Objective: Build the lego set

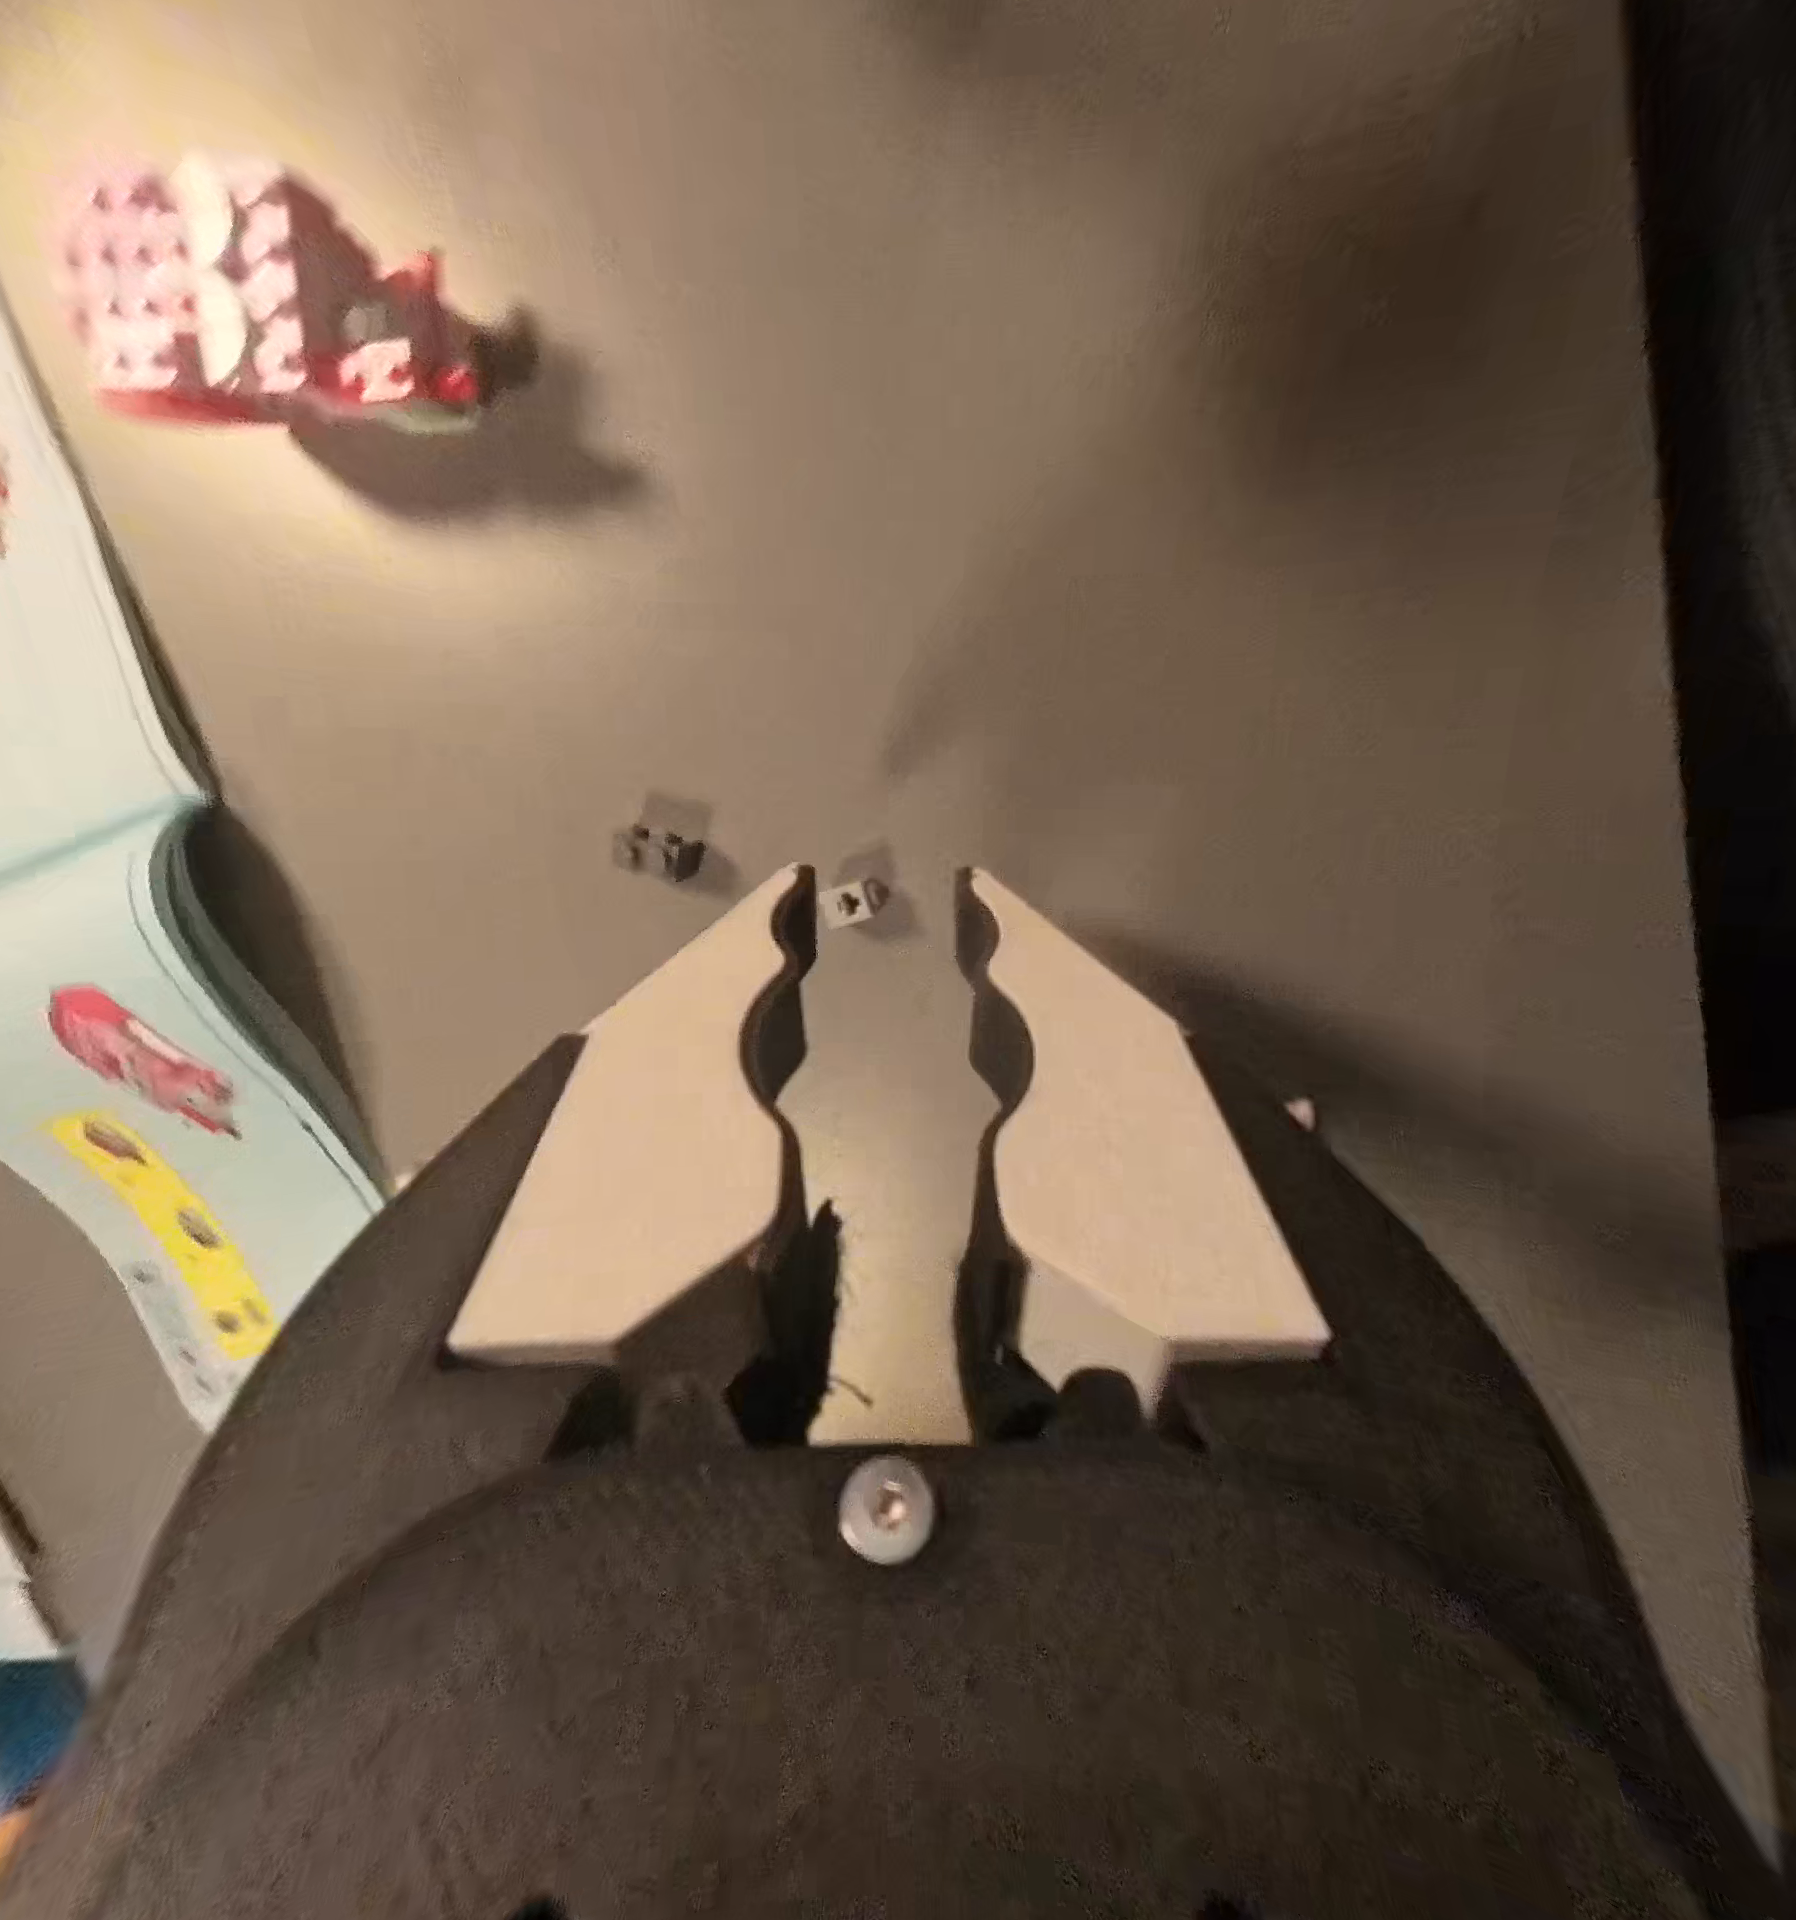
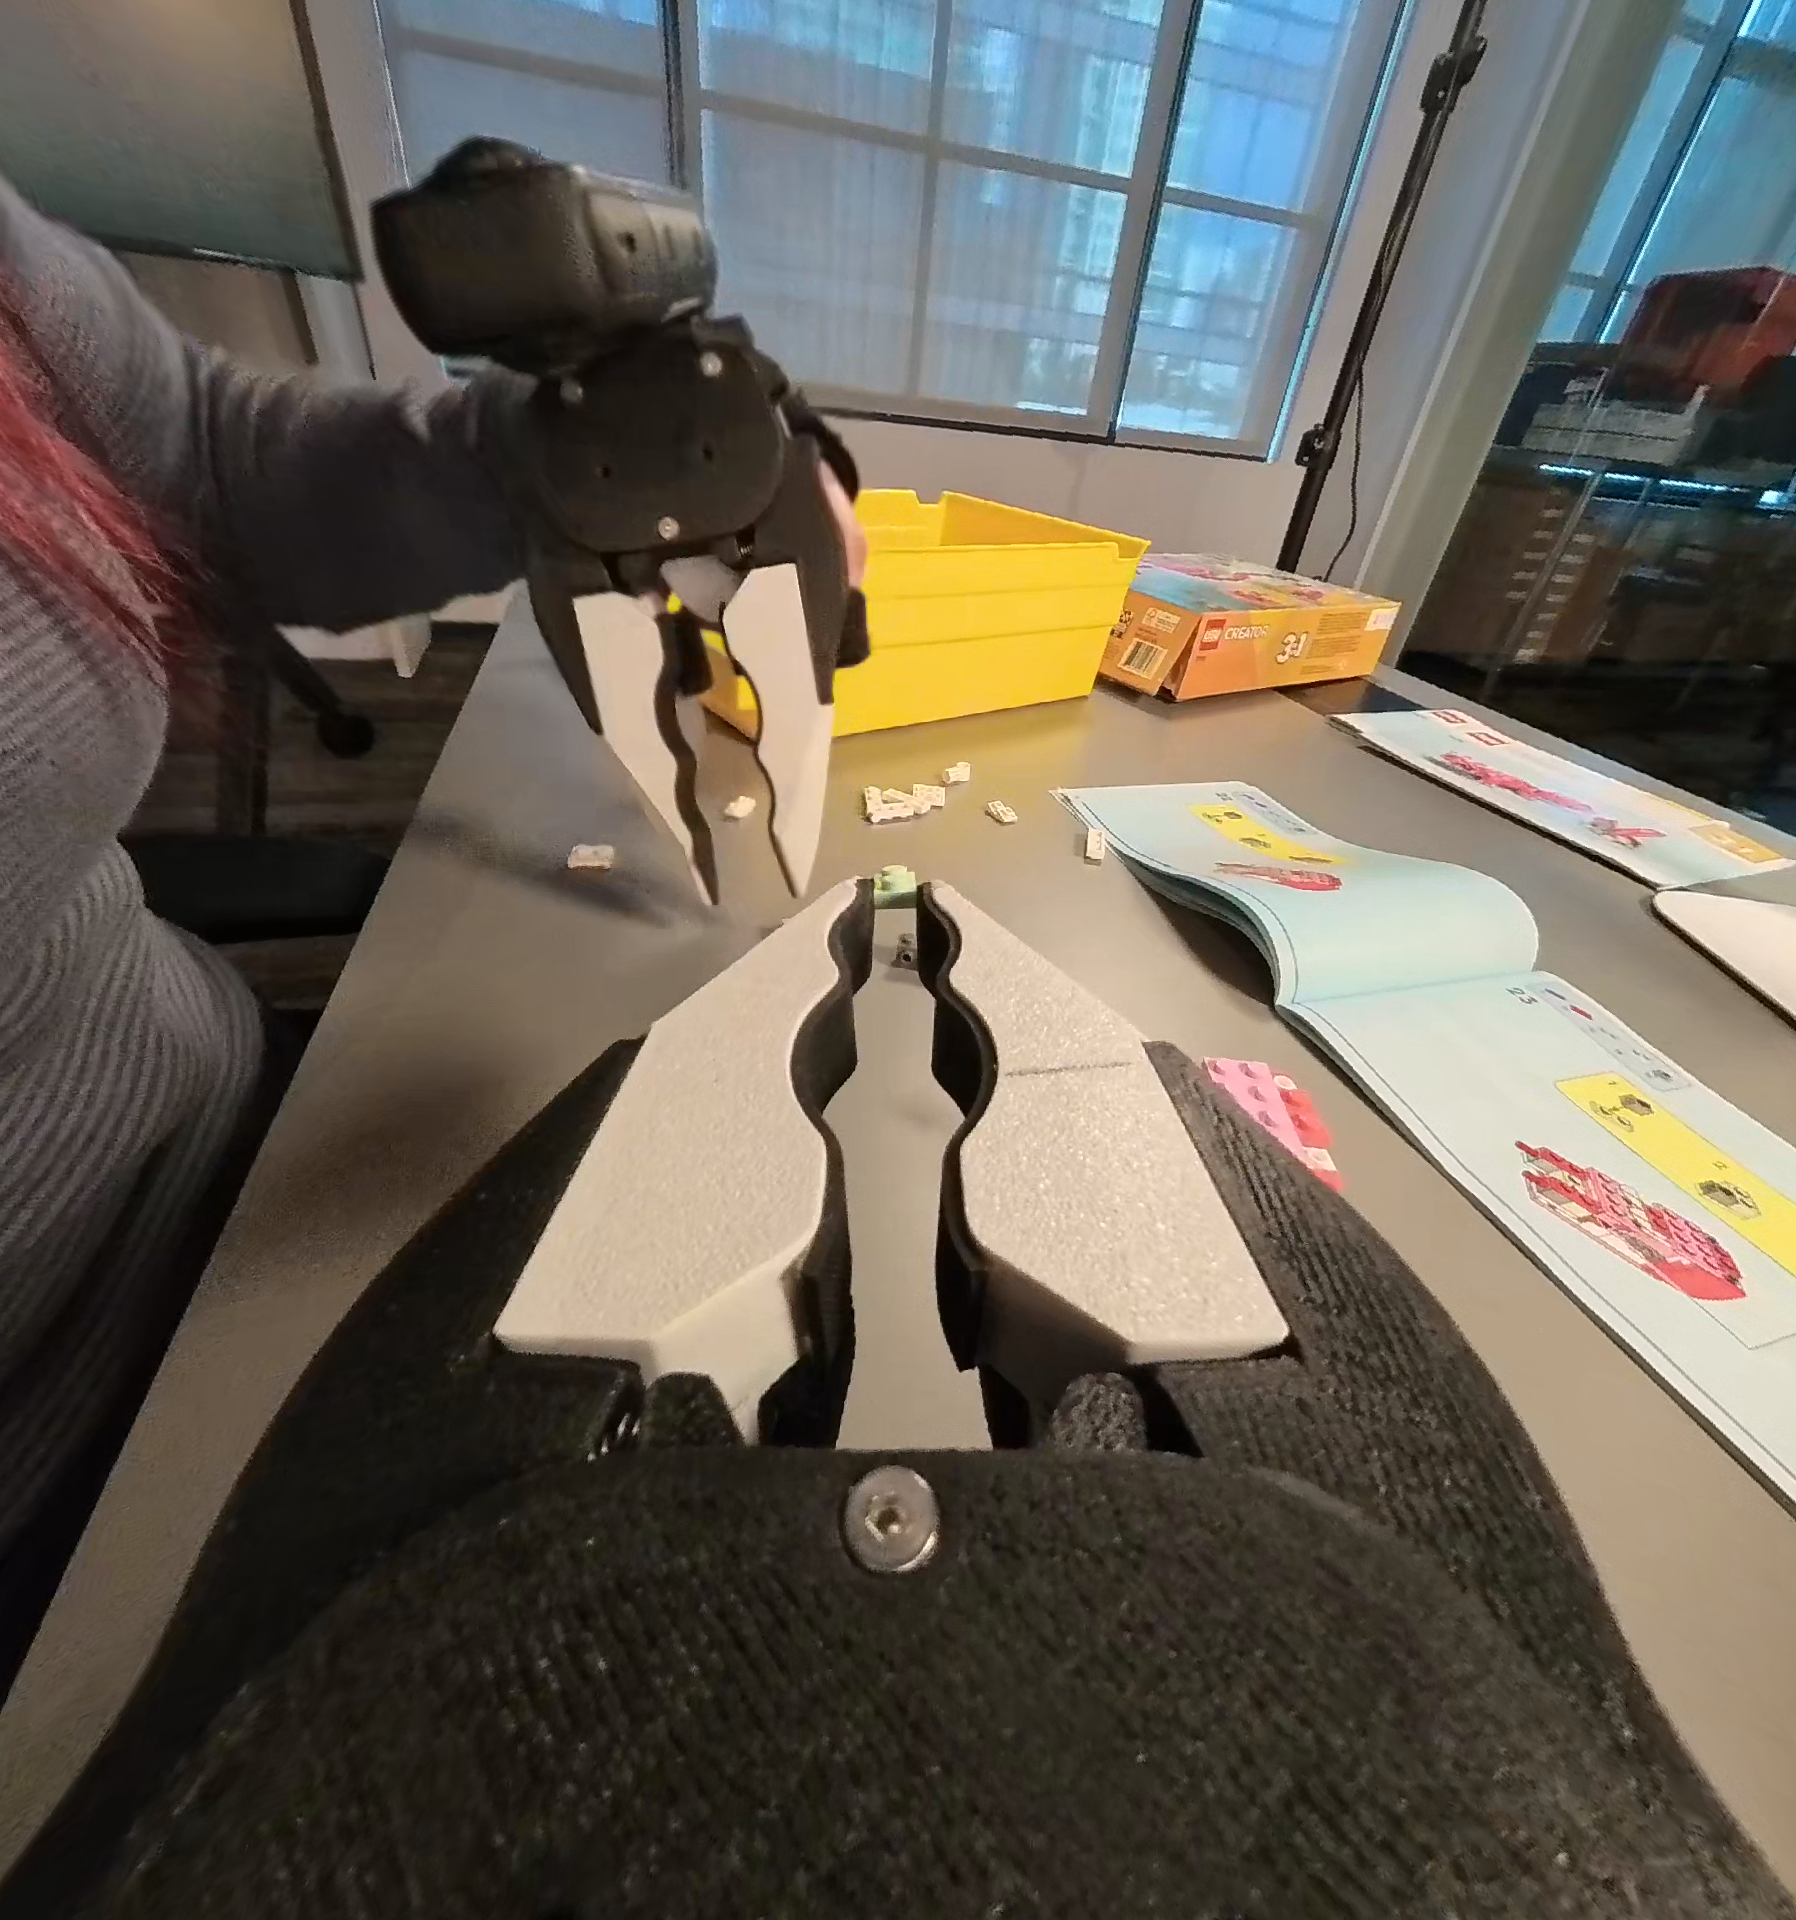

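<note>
Mint-green brick [image 2: 895, 890]: pinched at tips of right hand-held gripper [image 2: 892, 896], above grey bench [image 2: 458, 1039] | left hand-held gripper [image 1: 886, 876]: fingers spread, nothing gripped, over small grey pieces [image 1: 852, 902] | near: open light-blue booklet [image 2: 1445, 935], pink-red brick build [image 1: 250, 301], white bricks [image 2: 904, 802], yellow bin [image 2: 977, 623].

Yellow bin [image 2: 977, 623] at the back of the grey tabletop [image 2: 406, 1039], orange box [image 2: 1247, 649] beside it, open booklet [image 2: 1476, 997] right, white bricks [image 2: 909, 802] scattered between.
</note>
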A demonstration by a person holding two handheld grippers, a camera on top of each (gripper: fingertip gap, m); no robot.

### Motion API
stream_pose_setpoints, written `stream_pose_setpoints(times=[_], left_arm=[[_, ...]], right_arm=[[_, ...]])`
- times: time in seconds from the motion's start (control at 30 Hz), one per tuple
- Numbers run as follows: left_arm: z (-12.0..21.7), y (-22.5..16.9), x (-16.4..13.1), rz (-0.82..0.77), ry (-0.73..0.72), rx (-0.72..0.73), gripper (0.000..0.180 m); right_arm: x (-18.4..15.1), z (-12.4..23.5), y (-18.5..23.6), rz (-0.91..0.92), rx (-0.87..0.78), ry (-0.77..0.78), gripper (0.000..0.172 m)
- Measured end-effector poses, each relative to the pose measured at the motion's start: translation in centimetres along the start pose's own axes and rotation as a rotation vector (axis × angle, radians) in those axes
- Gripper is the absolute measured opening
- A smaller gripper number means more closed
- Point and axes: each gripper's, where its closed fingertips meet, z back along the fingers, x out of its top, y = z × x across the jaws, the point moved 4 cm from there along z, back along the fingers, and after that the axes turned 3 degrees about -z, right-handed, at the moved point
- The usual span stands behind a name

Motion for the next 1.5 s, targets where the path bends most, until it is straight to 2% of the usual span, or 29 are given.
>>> stream_pose_setpoints(times=[0.2, 0.37, 0.73, 1.07, 1.13, 1.2, 1.27, 1.37, 1.43, 1.5], left_arm=[[-0.3, 0.1, 0.5, -0.288, 0.174, -0.243, 0.031], [-0.9, 1.1, 0.1, -0.452, 0.292, -0.291, 0.036], [-1.8, 1.5, -0.6, -0.500, 0.360, -0.308, 0.029], [-2.2, 1.4, -0.4, -0.522, 0.343, -0.284, 0.011], [-2.2, 1.7, -0.6, -0.477, 0.349, -0.253, 0.011], [-2.2, 2.3, -0.2, -0.385, 0.284, -0.188, 0.011], [-1.9, 2.2, 1.5, -0.223, 0.100, -0.144, 0.011], [-0.9, 1.8, 5.1, 0.113, -0.245, -0.069, 0.011], [-0.5, 1.6, 6.5, 0.327, -0.400, -0.036, 0.011], [-0.4, 0.7, 7.7, 0.518, -0.535, -0.079, 0.011]], right_arm=[[0.0, 0.0, 0.0, 0.000, -0.002, 0.004, 0.006], [0.0, 0.1, -0.1, -0.010, -0.003, 0.001, 0.006], [-0.1, 0.0, 0.0, -0.012, 0.007, 0.010, 0.006], [0.0, 0.2, -0.1, -0.027, 0.016, -0.001, 0.006], [0.0, 0.2, 0.0, -0.025, 0.015, 0.000, 0.006], [0.0, 0.2, 0.0, -0.021, 0.013, 0.001, 0.006], [-0.1, 0.2, 0.0, -0.017, 0.010, 0.005, 0.006], [-0.2, 0.2, -0.1, -0.009, 0.005, 0.016, 0.006], [-0.3, 0.2, -0.2, -0.003, 0.006, 0.028, 0.006], [-0.5, 0.0, -0.4, -0.005, 0.009, 0.054, 0.006]])
